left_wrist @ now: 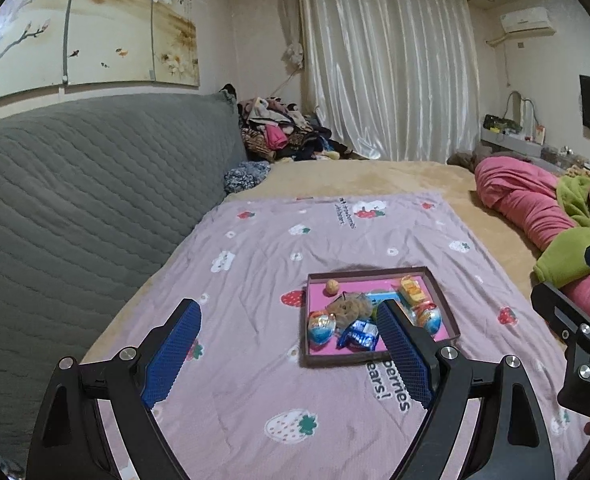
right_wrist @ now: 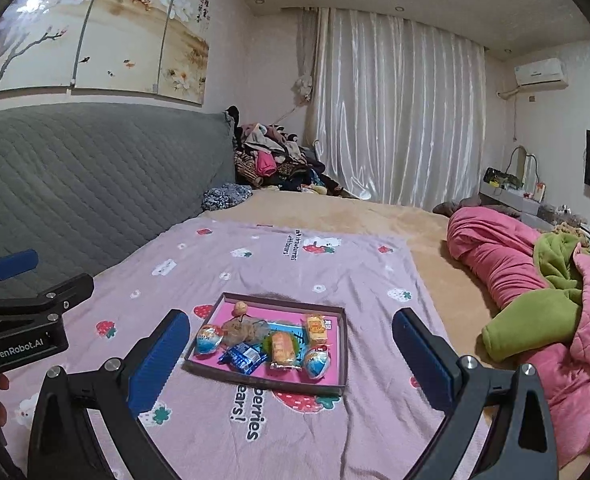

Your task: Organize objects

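Note:
A shallow pink-lined tray (left_wrist: 375, 271) (right_wrist: 263, 380) lies on a lilac strawberry-print blanket (left_wrist: 255, 400) (right_wrist: 335, 440). In it are two blue-and-white toy eggs (left_wrist: 321, 326) (right_wrist: 209, 338), a blue wrapped snack (left_wrist: 359, 334) (right_wrist: 243, 356), orange snack packs (left_wrist: 413, 290) (right_wrist: 283, 348), a brown lumpy item (left_wrist: 349, 306) (right_wrist: 239, 328) and a small yellowish ball (left_wrist: 331, 287) (right_wrist: 239, 308). My left gripper (left_wrist: 288, 306) hangs open above the blanket, near the tray's left side. My right gripper (right_wrist: 290, 315) is open too, with the tray framed between its fingers from above. Neither holds anything.
A grey quilted backrest (left_wrist: 75, 200) runs along the left. Pink and green bedding (right_wrist: 535, 300) is bunched at the right. A pile of clothes (left_wrist: 279, 132) sits at the far end before white curtains (left_wrist: 387, 72). Tan bed cover (right_wrist: 375, 216) lies beyond the blanket.

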`<state>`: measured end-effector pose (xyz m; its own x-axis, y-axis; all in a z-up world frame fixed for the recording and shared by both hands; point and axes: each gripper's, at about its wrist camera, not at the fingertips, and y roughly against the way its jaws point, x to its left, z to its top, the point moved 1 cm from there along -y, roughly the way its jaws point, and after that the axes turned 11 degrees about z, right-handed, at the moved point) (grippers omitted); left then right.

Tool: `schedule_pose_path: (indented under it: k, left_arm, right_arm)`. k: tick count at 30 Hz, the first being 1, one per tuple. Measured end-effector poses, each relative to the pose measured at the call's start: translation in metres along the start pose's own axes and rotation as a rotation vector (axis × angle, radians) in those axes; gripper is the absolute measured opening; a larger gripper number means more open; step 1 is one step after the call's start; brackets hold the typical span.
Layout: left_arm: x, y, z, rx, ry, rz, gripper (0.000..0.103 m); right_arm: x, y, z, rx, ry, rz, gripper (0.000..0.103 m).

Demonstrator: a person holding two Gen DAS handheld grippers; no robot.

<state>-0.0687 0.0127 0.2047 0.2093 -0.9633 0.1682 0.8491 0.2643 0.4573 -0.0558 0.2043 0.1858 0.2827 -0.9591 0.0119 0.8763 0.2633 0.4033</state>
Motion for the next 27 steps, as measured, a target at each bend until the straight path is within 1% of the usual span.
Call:
schedule_pose_path:
  k: [6,9,15,20,27]
  left_arm:
    - [0.0,0.017,-0.006,-0.004,-0.012,0.005,0.09]
    - [0.0,0.026,-0.016,-0.008,-0.018,0.016,0.09]
    - [0.003,0.036,-0.033,0.004,-0.022,0.019,0.09]
    - [0.007,0.038,-0.043,0.0,-0.01,0.014,0.09]
    - [0.008,0.028,-0.06,0.005,-0.01,0.029,0.09]
  right_arm:
    - [0.01,0.024,-0.001,-0.023,0.015,0.0,0.102]
    - [0.012,0.032,-0.004,-0.021,0.02,-0.002,0.102]
    - [0.013,0.041,-0.022,-0.008,0.003,0.01,0.102]
    - [0.014,0.046,-0.037,-0.004,-0.008,0.015,0.102]
    - [0.013,0.045,-0.045,0.006,-0.016,0.013,0.102]
